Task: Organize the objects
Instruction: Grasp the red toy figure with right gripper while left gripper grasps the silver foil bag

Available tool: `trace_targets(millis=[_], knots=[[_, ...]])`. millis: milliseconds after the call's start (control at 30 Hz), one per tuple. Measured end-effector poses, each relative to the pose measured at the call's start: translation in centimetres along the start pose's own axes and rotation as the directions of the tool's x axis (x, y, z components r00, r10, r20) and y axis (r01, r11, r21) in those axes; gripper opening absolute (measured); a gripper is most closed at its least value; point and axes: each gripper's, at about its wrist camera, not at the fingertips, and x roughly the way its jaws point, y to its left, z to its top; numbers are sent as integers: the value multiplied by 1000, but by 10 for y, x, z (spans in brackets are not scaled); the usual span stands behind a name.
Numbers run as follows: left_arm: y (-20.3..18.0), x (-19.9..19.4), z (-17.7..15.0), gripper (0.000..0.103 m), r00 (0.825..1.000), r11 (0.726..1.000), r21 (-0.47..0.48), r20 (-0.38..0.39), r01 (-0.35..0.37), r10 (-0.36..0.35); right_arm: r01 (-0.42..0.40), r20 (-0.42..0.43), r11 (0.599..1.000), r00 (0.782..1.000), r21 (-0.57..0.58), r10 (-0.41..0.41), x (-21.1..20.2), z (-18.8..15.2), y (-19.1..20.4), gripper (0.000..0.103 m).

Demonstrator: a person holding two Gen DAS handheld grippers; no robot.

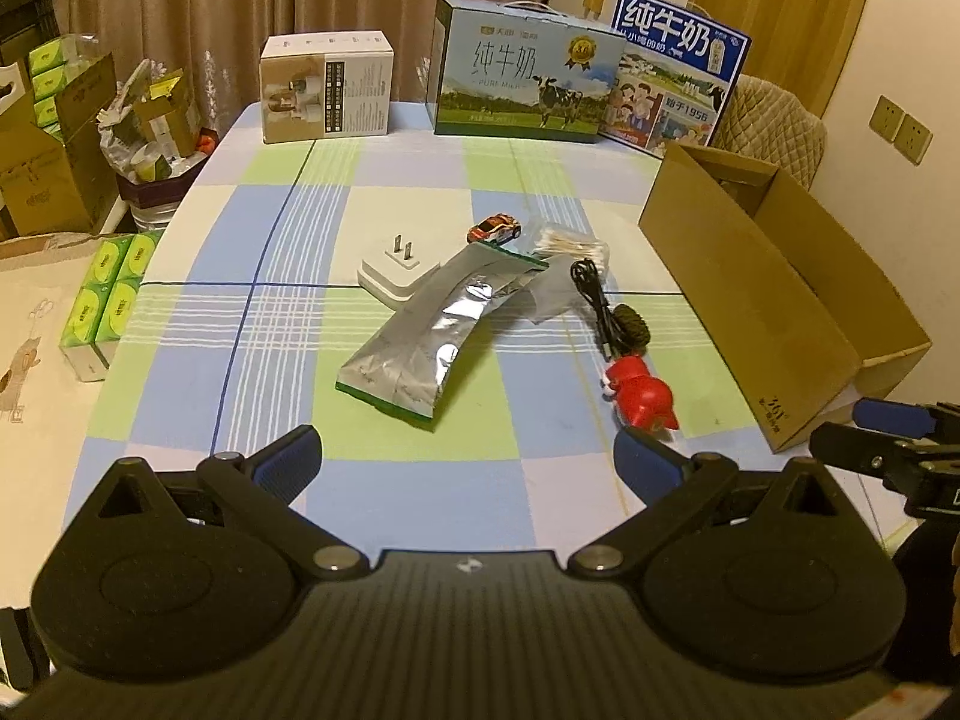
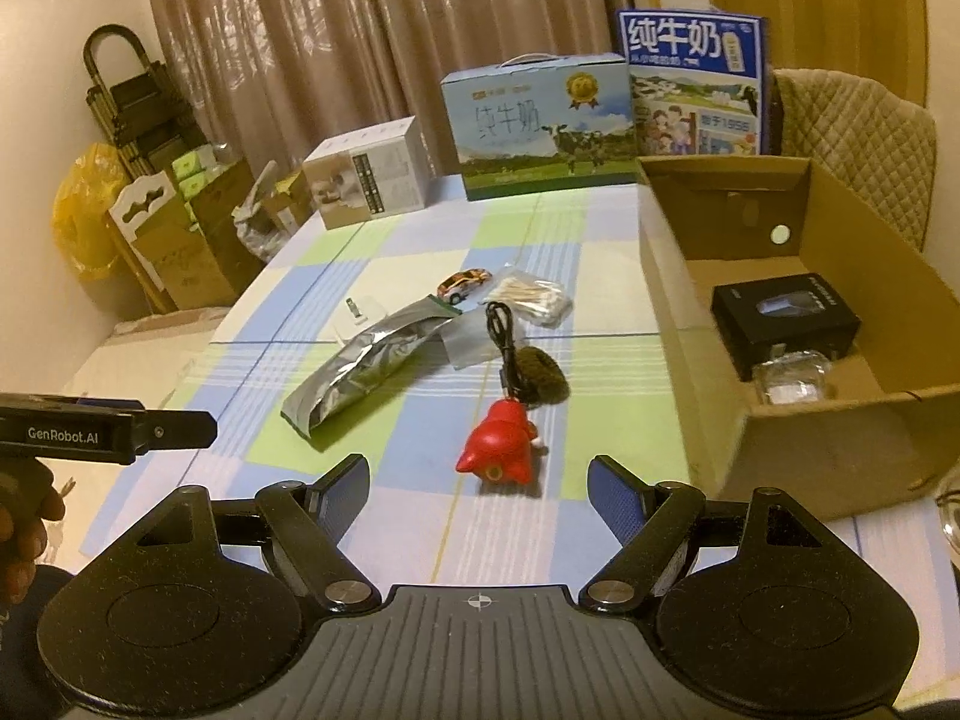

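On the checked tablecloth lie a silver foil pouch (image 1: 431, 331) (image 2: 372, 363), a white plug adapter (image 1: 393, 273) (image 2: 355, 312), a toy car (image 1: 494, 228) (image 2: 463, 284), a bag of cotton swabs (image 1: 570, 240) (image 2: 531, 294), a black cable (image 1: 597, 306) (image 2: 504, 336), a dark fuzzy ball (image 2: 543, 375) and a red figurine (image 1: 643, 396) (image 2: 498, 450). My left gripper (image 1: 471, 468) is open, short of the pouch. My right gripper (image 2: 480, 495) is open just short of the figurine, nothing between its fingers. The open cardboard box (image 1: 780, 300) (image 2: 678, 300) holds a black box (image 2: 786, 315).
Two milk cartons (image 1: 522, 75) (image 2: 543, 126) and a white appliance box (image 1: 327, 87) (image 2: 369, 177) stand along the table's far edge. Green tissue packs (image 1: 108, 294) and cardboard boxes sit left of the table. A clear packet (image 2: 792, 381) lies in the cardboard box. A padded chair (image 2: 858, 132) stands behind it.
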Motion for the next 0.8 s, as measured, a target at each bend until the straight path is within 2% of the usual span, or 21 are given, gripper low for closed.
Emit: trace_targets(millis=[300,467,700,800], knots=[[12,35,17,102,1000,999,33,-25,0,1,11,-26,1000,1000,-25,-12,54,5,2,77],[17,60,26,102,999,999,47,-46,18,-16,28,-62,999,998,18,-27,86,7,-9,77],[18,94,36,102,996,995,93,-87,29,-21,16,-112,996,994,87,-6,126,9,-19,76],[20,105,42,102,995,993,110,-97,41,-31,25,-143,995,990,97,-11,144,9,-21,68]])
